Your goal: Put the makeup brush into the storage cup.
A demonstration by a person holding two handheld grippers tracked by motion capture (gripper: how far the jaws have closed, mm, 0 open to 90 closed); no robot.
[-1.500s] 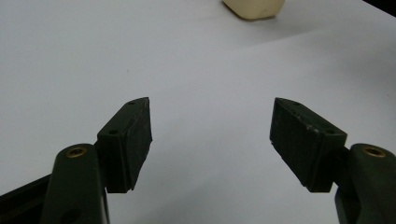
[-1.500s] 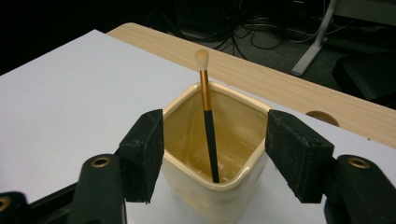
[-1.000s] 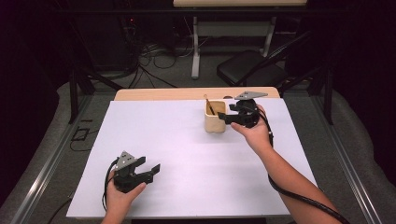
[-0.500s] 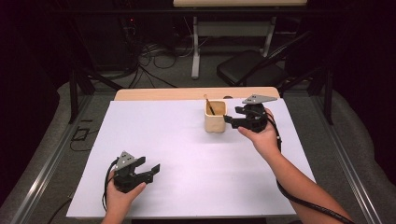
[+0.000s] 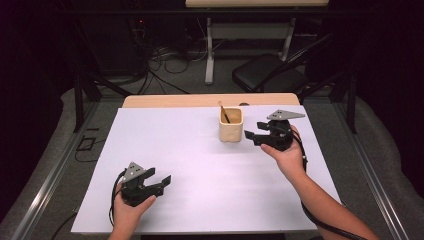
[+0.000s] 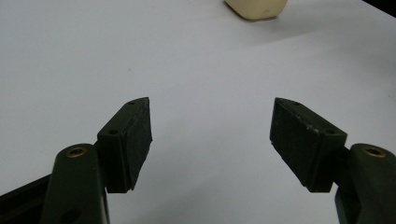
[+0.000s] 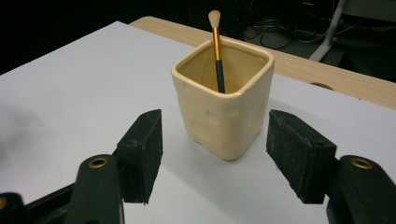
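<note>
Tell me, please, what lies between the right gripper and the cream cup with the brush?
Nothing: only bare white table separates the open right gripper from the cream cup holding the brush, as the high view and the right gripper view show.

On the table (image 5: 200, 150) a cup (image 5: 231, 131) stands toward the far edge, a brush (image 5: 223, 112) upright inside it. The right tool (image 5: 255, 136) sits just beside the cup's right; the left tool (image 5: 161, 183) lies well apart, near the front left.

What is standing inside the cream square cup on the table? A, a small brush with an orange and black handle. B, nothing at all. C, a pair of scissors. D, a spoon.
A: the brush leans in the cup, bristle tip up.
</note>
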